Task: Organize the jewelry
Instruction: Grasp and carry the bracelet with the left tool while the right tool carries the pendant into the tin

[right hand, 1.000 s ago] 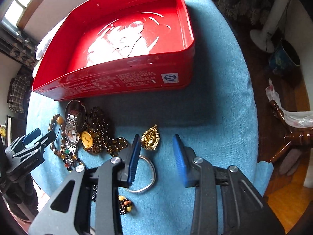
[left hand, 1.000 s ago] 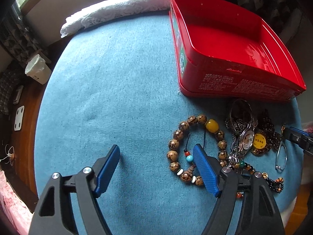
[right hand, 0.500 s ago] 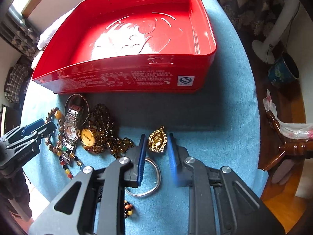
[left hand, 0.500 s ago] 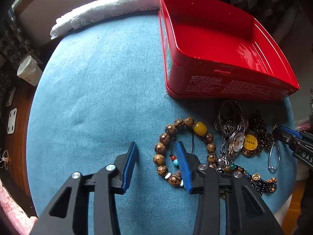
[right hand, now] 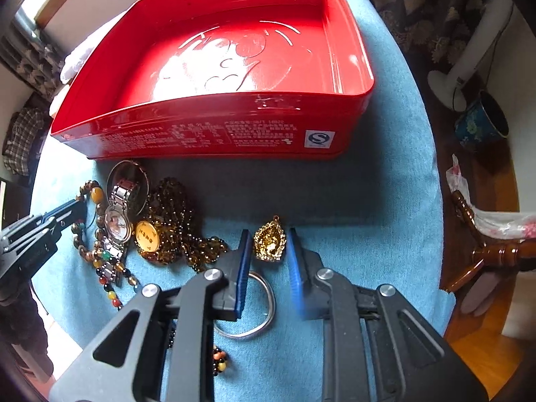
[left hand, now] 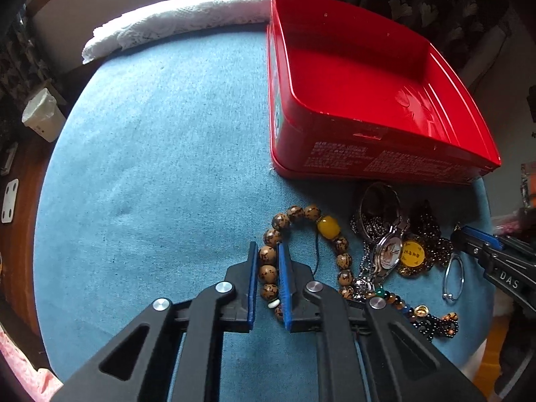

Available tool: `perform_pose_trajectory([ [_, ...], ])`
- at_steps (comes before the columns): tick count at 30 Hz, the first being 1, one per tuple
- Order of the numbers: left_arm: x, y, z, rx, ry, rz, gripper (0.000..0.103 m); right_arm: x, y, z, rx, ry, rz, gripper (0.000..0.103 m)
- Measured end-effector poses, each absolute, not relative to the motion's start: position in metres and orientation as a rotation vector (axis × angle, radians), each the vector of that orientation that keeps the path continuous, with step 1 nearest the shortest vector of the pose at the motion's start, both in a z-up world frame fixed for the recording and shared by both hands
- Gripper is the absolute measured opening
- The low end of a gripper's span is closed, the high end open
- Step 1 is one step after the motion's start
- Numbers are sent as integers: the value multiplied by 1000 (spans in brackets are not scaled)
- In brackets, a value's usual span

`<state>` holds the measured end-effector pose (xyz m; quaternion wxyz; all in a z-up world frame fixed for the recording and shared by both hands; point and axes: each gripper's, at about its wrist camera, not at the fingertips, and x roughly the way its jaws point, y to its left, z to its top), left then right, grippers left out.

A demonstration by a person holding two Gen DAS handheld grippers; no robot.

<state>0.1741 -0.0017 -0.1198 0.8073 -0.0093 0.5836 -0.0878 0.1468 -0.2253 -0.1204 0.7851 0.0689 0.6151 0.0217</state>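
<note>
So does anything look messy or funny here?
Yes: the watch, bead strands and gold medallion lie tangled in one heap on the blue cloth, while the red tin meant for them has nothing in it.

A white lace cloth (left hand: 174, 21) lies folded along the far edge of the blue tablecloth (left hand: 160, 154).

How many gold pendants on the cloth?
2: a round gold pendant beside the watch, and an ornate pendant at the right tool. The pile may hide more.
</note>
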Motion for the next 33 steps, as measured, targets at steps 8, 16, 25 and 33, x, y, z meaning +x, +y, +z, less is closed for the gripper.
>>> perform_pose_trajectory([
  [8, 157, 5, -73, -69, 1150, -234, 12, 134, -230, -84, 160, 1252, 61, 20],
  [16, 147, 3, -24, -89, 1043, -287, 12, 133, -234, -54, 168, 1197, 84, 20],
  [25, 162, -10, 19, -104, 931, -357, 12, 157, -233, -21, 132, 1125, 124, 20],
  [33, 223, -37, 17, -107, 899, -361, 12, 215, -228, -24, 143, 1103, 169, 20],
])
